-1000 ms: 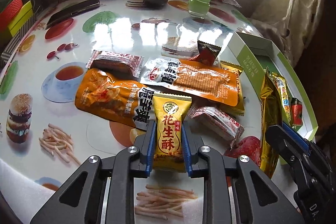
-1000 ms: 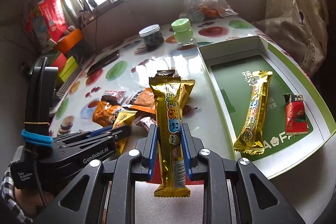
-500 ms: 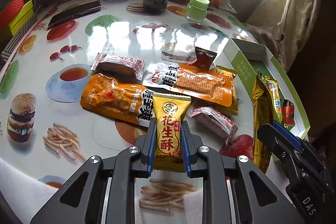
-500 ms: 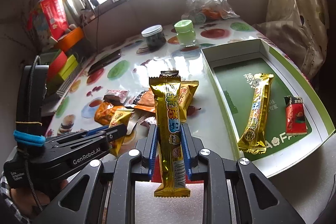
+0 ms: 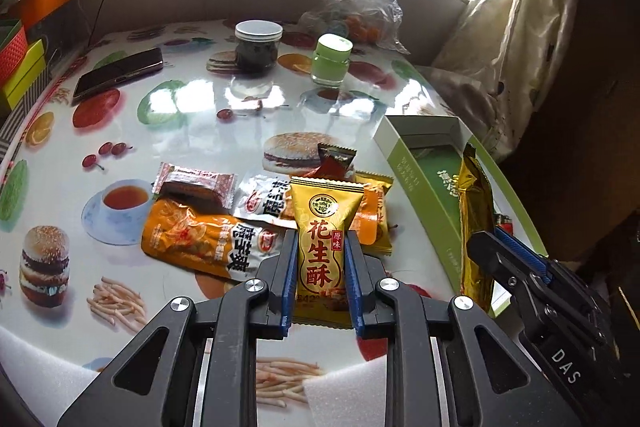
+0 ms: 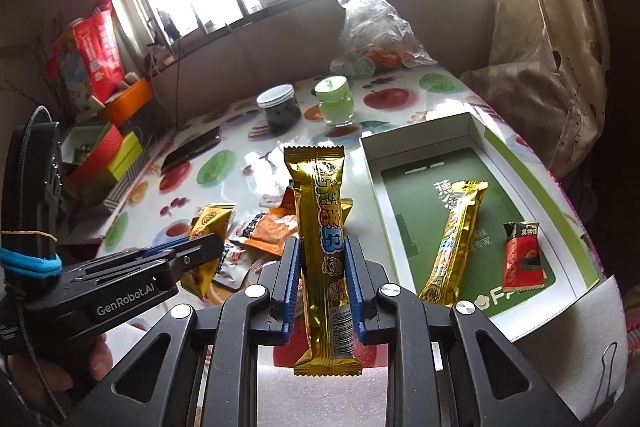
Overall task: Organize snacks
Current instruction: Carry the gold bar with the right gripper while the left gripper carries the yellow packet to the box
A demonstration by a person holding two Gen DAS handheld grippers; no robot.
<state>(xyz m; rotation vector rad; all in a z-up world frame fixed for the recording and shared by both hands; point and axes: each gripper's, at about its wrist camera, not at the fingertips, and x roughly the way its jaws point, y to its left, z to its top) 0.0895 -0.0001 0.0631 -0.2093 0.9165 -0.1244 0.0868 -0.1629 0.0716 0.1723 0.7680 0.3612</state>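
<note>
My left gripper [image 5: 320, 259] is shut on a yellow peanut-candy packet [image 5: 325, 227] and holds it above the table, over a pile of loose snack packets [image 5: 208, 243]. My right gripper [image 6: 322, 267] is shut on a long gold snack bar [image 6: 320, 227], held upright above the table, left of the green box [image 6: 520, 163]. In the box lie another gold bar [image 6: 456, 239] and a small red packet [image 6: 522, 255]. The right gripper with its gold bar [image 5: 476, 211] also shows at the right of the left wrist view, beside the box [image 5: 424, 171].
A dark jar with a white lid [image 5: 258, 45], a green jar [image 5: 332, 61], a phone [image 5: 118, 75] and a plastic bag [image 5: 360, 7] stand at the far side of the table. Coloured boxes [image 6: 108, 155] sit at the left. A curtain [image 6: 552, 27] hangs at the right.
Both grippers have risen with their snacks still held; the table and the snack pile sit lower and farther in both views, and more of the window shows.
</note>
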